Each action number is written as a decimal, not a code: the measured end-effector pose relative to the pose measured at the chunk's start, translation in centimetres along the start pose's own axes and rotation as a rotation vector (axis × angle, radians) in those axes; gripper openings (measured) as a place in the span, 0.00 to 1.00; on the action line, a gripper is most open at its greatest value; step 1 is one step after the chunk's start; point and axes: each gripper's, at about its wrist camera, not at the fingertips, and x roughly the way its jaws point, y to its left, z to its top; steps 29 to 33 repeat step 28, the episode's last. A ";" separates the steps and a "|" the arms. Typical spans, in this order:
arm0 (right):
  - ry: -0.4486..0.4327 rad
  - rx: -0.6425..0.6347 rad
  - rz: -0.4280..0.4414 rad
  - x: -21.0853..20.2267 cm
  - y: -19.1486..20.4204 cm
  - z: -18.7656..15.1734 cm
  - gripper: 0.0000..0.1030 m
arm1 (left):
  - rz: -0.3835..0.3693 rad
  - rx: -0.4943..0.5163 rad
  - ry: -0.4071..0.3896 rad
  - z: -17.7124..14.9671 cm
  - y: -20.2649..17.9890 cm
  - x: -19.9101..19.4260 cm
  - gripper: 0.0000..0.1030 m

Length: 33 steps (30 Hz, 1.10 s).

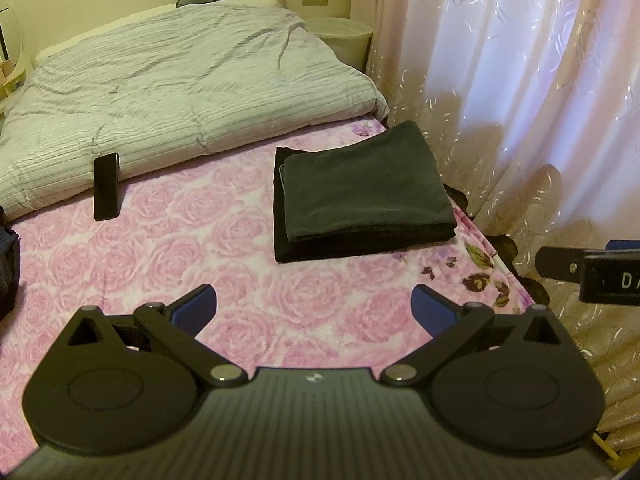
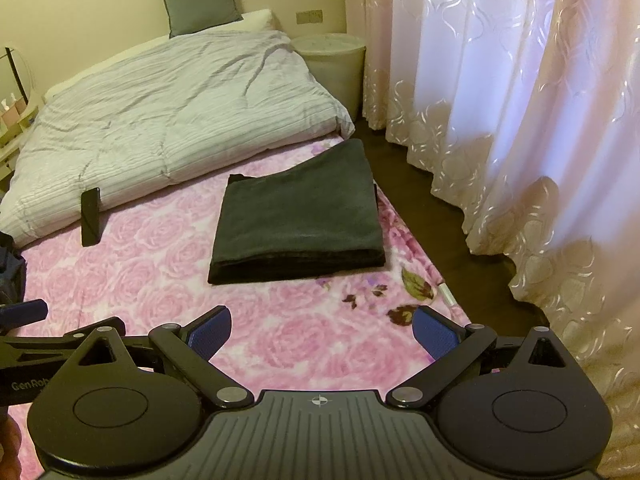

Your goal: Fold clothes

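I am holding both tools above the pink rose-patterned blanket (image 1: pixel 168 264), and neither is touching anything. The left gripper (image 1: pixel 314 308) is standing with its blue-padded fingers spread wide and nothing between them. The right gripper (image 2: pixel 322 330) is in the same condition, spread and empty.

The dark grey folded garment (image 1: pixel 364 188) is lying ahead of both tools, well apart from them, on the blanket near the bed's curtain-side edge. It is resting squarely on a second, black folded cloth (image 1: pixel 320 250) whose edge is showing beneath it. In my judgement this stack is already folded. A dark bundle of fabric (image 1: pixel 8 264) is showing at the far left margin; I cannot tell what it is.

Risks I am noting:
- The stack is sitting close to the mattress edge. A push toward the sheer patterned curtain (image 2: pixel 500 100) could send it to the floor.
- A pinch on the top layer alone would be dragging it open and undoing the fold.
- The black slab-shaped phone (image 1: pixel 106 186) is leaning against the striped grey duvet (image 1: pixel 160 92). A sweep of the left tool could topple it.
- The two tools are working side by side and could collide.
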 end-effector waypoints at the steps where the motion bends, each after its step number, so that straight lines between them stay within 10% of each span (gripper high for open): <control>1: 0.001 -0.001 0.001 0.0 0.1 0.0 0.97 | 0.001 0.000 -0.001 0.0 0.1 0.0 0.99; 33: 0.011 -0.015 0.012 0.6 1.7 0.0 0.97 | 0.003 0.015 -0.012 -0.5 0.5 0.0 0.99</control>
